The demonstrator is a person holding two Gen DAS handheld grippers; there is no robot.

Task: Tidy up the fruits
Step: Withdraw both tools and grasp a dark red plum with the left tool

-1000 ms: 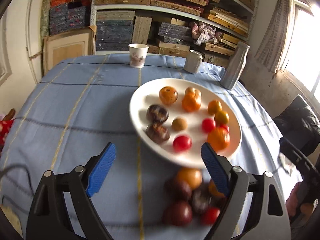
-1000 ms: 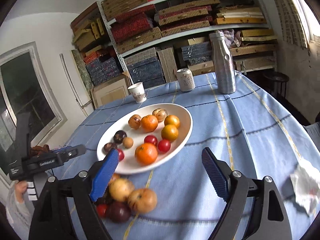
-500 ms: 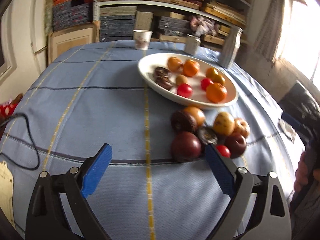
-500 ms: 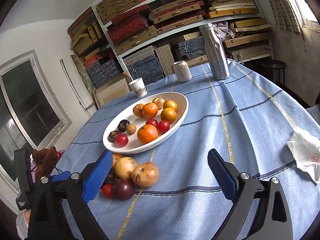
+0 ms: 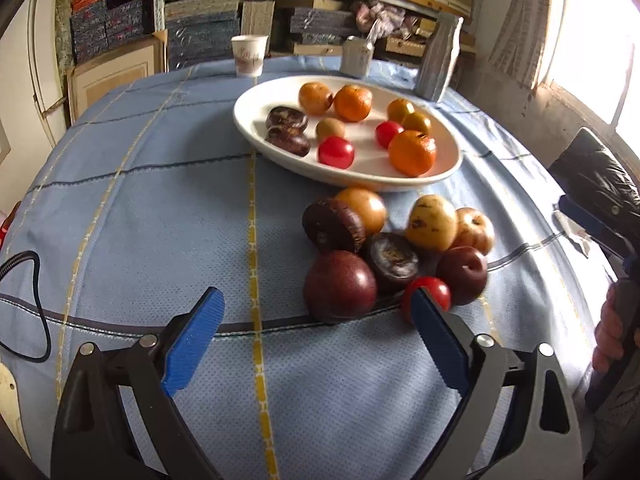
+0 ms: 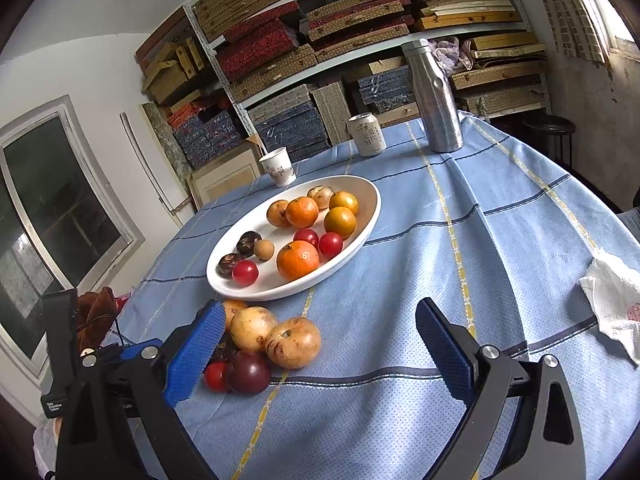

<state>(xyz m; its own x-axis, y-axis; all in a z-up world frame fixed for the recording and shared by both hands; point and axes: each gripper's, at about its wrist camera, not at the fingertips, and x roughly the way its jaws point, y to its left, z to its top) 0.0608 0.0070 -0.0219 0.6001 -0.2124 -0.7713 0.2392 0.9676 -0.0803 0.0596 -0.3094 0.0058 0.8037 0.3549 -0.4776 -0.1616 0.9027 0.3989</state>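
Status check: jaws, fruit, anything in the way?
Left gripper and right gripper open, empty. Loose fruit pile on cloth beside plate, which is partly filled. Nothing blocking the pile.

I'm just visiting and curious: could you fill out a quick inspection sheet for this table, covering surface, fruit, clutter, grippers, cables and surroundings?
Surface: blue striped tablecloth, wrinkled.
Job's things: white oval plate holding oranges, small red and dark fruits; loose fruit pile on the cloth beside the plate.
Clutter: paper cup, can, steel bottle, crumpled tissue.
Grippers: left gripper and right gripper both open, empty.
Cables: black cable at the table edge.
Surroundings: shelves of stacked boxes, windows.
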